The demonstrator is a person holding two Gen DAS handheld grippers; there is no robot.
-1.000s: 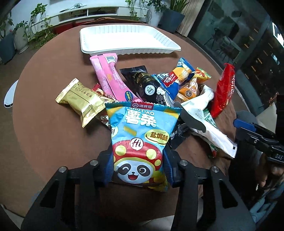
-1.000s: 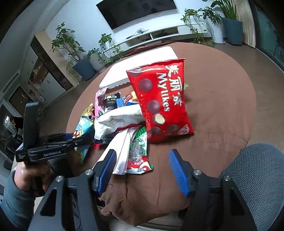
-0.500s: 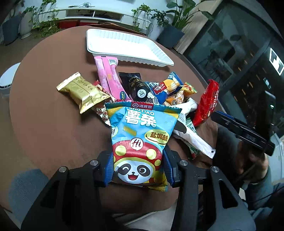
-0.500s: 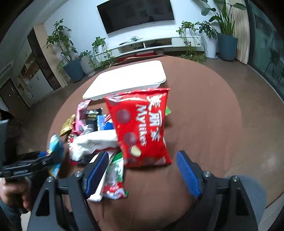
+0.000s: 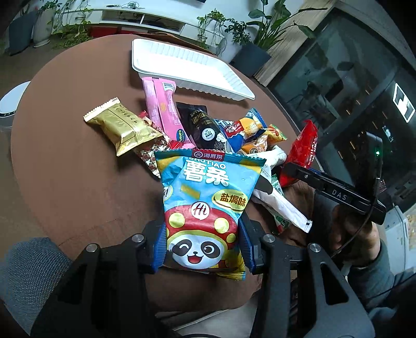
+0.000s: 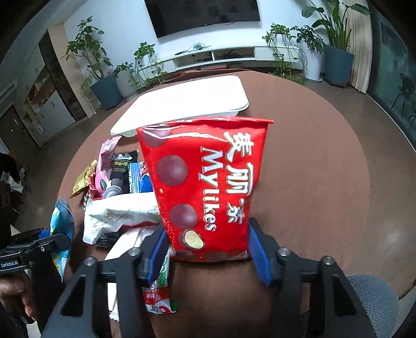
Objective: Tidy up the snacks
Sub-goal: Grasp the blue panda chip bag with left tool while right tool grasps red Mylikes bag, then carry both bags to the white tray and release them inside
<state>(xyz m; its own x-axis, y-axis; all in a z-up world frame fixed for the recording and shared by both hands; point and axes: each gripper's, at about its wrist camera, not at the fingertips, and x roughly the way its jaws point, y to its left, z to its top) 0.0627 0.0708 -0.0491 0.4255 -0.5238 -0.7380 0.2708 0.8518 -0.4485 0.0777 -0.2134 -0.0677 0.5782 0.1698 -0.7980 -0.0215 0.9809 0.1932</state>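
Red glossy "Mylikes" snack bag (image 6: 205,187) between closing right gripper (image 6: 208,247) pads, over brown round table (image 6: 312,182). Blue panda "Hi" chip bag (image 5: 205,215) pinched upright in left gripper (image 5: 202,247), near white plastic tray (image 5: 187,65).

Home living room, wall television (image 6: 205,13), media shelf (image 6: 223,56), potted plants (image 6: 104,78)

Black grippers (image 5: 202,249), blue pads, grey sleeves.

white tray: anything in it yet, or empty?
Empty. In the left wrist view the white tray shows only its bare ribbed floor; every snack is still outside it.
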